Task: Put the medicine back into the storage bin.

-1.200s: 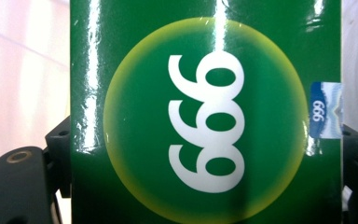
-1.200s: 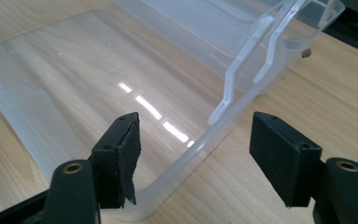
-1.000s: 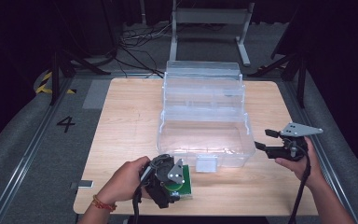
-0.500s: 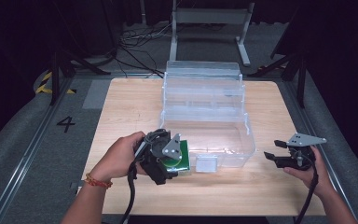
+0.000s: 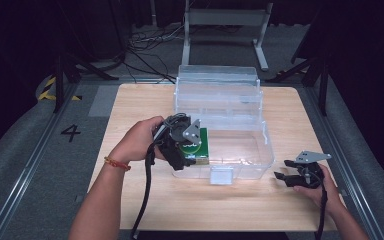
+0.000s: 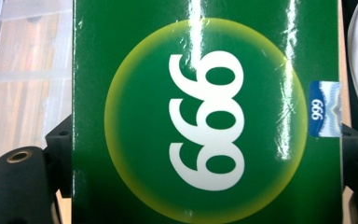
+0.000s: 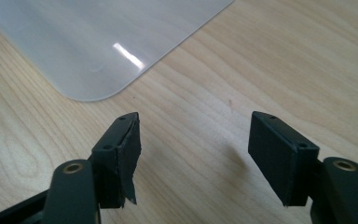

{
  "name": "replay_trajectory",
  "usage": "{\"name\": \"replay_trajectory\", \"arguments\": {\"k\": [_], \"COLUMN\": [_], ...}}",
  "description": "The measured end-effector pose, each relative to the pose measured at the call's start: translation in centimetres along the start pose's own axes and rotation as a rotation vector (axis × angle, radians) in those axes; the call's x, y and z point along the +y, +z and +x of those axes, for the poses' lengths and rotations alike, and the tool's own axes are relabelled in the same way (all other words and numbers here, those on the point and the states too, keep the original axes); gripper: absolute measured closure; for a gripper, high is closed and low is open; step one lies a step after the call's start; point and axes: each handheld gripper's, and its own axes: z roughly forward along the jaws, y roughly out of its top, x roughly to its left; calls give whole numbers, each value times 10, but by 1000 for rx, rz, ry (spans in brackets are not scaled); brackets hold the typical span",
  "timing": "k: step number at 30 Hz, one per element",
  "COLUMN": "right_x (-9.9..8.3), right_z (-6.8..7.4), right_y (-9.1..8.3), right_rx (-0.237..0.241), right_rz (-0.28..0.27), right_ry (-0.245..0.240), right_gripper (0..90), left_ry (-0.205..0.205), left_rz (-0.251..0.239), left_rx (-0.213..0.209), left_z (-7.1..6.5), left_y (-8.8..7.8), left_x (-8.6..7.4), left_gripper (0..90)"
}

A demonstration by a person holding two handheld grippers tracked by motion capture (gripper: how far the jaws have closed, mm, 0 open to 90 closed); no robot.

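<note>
Left tongs [image 5: 192,150] grip a green box [image 5: 200,142], held at the front-left rim of the clear plastic bin [image 5: 260,150], lid open behind. Right tongs [image 5: 286,170] sit low over the table [image 5: 130,105], jaws apart, nothing between them, right of the bin's front corner.

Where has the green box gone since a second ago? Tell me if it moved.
Yes. The green box, clamped in the left gripper, has moved from the table's front edge up and over the clear bin's front-left corner.
</note>
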Motion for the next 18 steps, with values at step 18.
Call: {"name": "replay_trajectory", "arguments": {"k": [18], "right_x": [-9], "right_z": [1], "right_y": [2], "right_rx": [21], "right_rz": [-29], "right_ry": [36], "right_gripper": [343], "left_ry": [-19], "left_rz": [106], "left_rx": [-75], "left_z": [40], "left_y": [49], "left_x": [-5], "left_gripper": [161]}}
